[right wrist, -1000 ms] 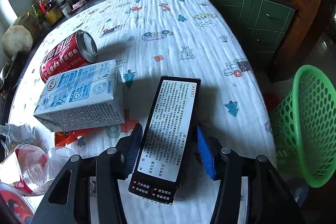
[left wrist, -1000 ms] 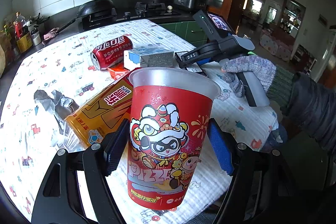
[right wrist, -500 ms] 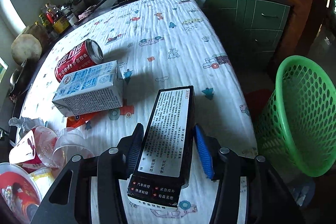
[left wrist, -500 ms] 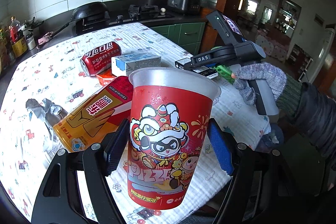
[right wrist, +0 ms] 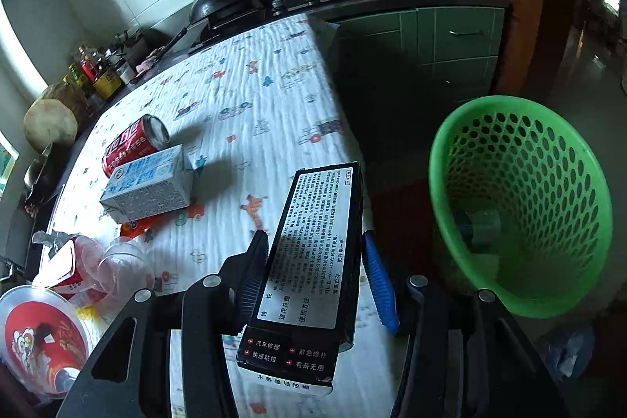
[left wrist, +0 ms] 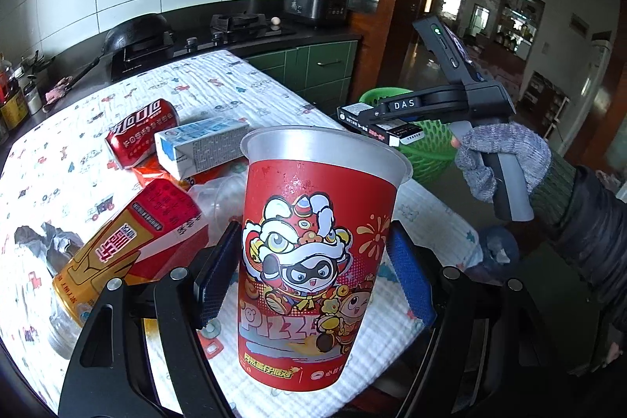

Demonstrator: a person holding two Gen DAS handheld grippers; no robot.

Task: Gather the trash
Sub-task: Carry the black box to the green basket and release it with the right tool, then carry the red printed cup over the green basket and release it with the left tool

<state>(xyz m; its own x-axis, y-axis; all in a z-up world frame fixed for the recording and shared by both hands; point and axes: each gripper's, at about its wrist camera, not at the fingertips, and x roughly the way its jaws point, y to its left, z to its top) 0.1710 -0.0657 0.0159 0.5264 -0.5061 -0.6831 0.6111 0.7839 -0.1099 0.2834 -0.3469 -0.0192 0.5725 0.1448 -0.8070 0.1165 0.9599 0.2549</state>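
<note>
Right hand-held gripper (right wrist: 313, 275) clamped on black printed box (right wrist: 313, 257), now carried past bench (right wrist: 250, 112) edge toward green basket (right wrist: 521, 206), left hand-held gripper (left wrist: 313, 277) clasping upright red cartoon cup (left wrist: 313, 245)

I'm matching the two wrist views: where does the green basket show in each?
Left wrist view: green basket at right of centre, mostly hidden behind the black box.
Right wrist view: green basket at right, off the table's edge.
Shared landmark: the red can.
</note>
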